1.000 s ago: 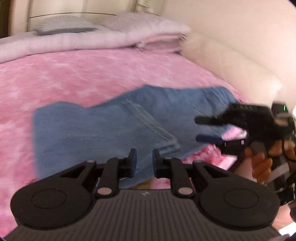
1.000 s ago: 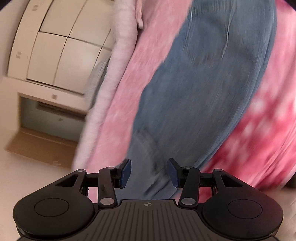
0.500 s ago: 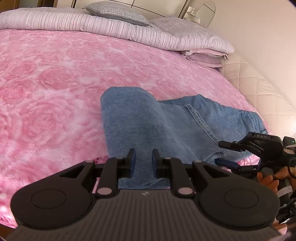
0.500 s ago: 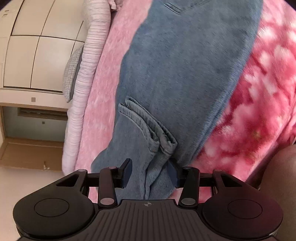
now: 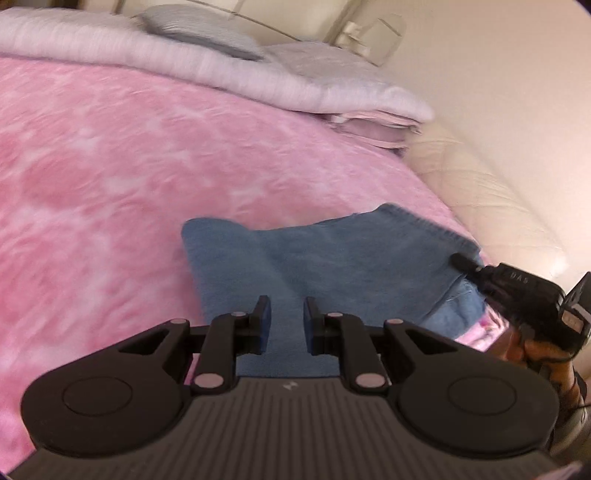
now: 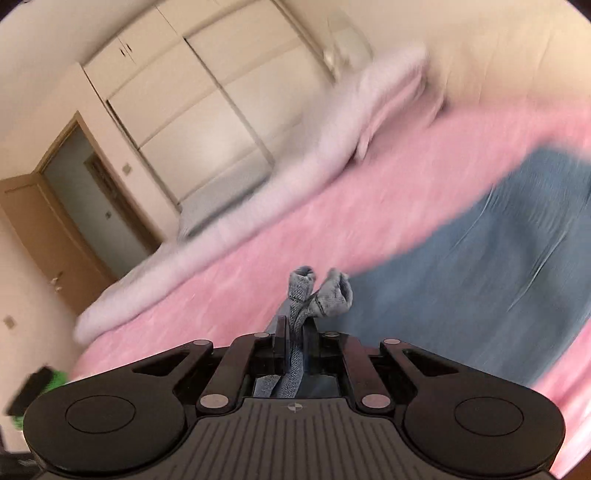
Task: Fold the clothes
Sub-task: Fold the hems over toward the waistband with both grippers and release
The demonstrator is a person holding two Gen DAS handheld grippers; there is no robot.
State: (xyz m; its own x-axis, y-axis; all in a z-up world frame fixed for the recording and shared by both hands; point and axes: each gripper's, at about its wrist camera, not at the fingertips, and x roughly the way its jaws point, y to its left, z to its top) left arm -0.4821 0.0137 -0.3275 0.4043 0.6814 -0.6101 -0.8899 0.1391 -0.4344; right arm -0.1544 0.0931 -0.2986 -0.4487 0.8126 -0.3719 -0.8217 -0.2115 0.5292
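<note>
Jeans [image 5: 332, 258] lie on the pink bedspread [image 5: 110, 177] of a bed, near its right-hand edge as the left wrist view shows it, partly folded over themselves. Beyond the jeans, at the far end of the bed, sit a pale striped duvet [image 5: 221, 74] and a grey pillow [image 5: 199, 27].

Right gripper [image 6: 294, 334] is clamped tight on a bunched fold of the jeans, with denim sticking out past its fingertips [image 6: 282, 325] and the rest of the jeans trailing away to the right, blurred. In the left wrist view that gripper meets the right edge of the jeans, carried by a hand [image 5: 535, 350].

Left gripper [image 5: 286, 319] hovers over the near edge of the jeans, its jaws a little apart with nothing pinched between them; the cloth is seen through the gap.

Behind the bed, in the right wrist view, stand a cream wardrobe [image 6: 192, 110] and a brown door [image 6: 40, 229].
</note>
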